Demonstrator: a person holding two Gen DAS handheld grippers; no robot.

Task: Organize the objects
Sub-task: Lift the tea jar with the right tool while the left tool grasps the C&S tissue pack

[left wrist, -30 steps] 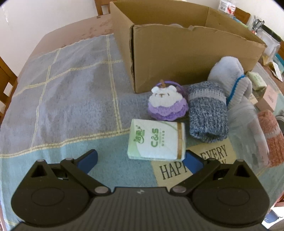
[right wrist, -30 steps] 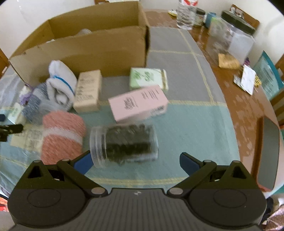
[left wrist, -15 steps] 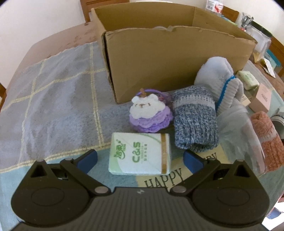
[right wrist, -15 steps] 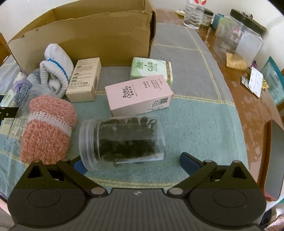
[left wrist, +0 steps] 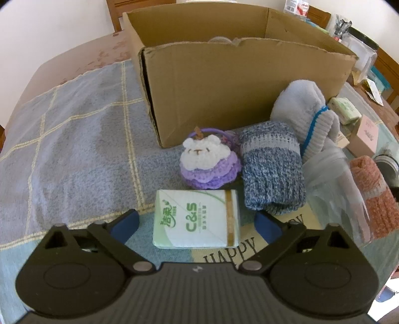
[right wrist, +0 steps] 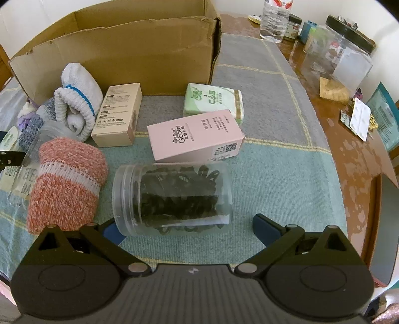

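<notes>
My left gripper [left wrist: 197, 225] is open, its blue-tipped fingers on either side of a green-and-white tissue pack [left wrist: 197, 219] lying on the cloth. Behind it sit a purple crochet bear pouch [left wrist: 208, 165], a rolled blue-grey sock [left wrist: 273, 172] and a white sock roll [left wrist: 305, 117]. The open cardboard box [left wrist: 224, 82] stands behind them. My right gripper [right wrist: 185, 226] is open around a clear jar of dark pieces [right wrist: 174, 197] lying on its side. Beyond the jar lie a pink carton [right wrist: 197, 138], a second tissue pack [right wrist: 213, 101], a beige carton [right wrist: 117, 114] and an orange sock roll [right wrist: 67, 179].
A clear plastic cup [left wrist: 334, 189] lies between the socks. Large lidded jars [right wrist: 339, 59] and a water bottle [right wrist: 274, 20] stand on the bare wooden table [right wrist: 359, 159] to the right, with a blister pack [right wrist: 359, 121] and papers. A checked cloth [left wrist: 74, 129] covers the table's middle.
Both grippers have moved forward: the left has closed in so the tissue pack lies between its fingers, and the right has closed in on the jar. Both stayed open.
</notes>
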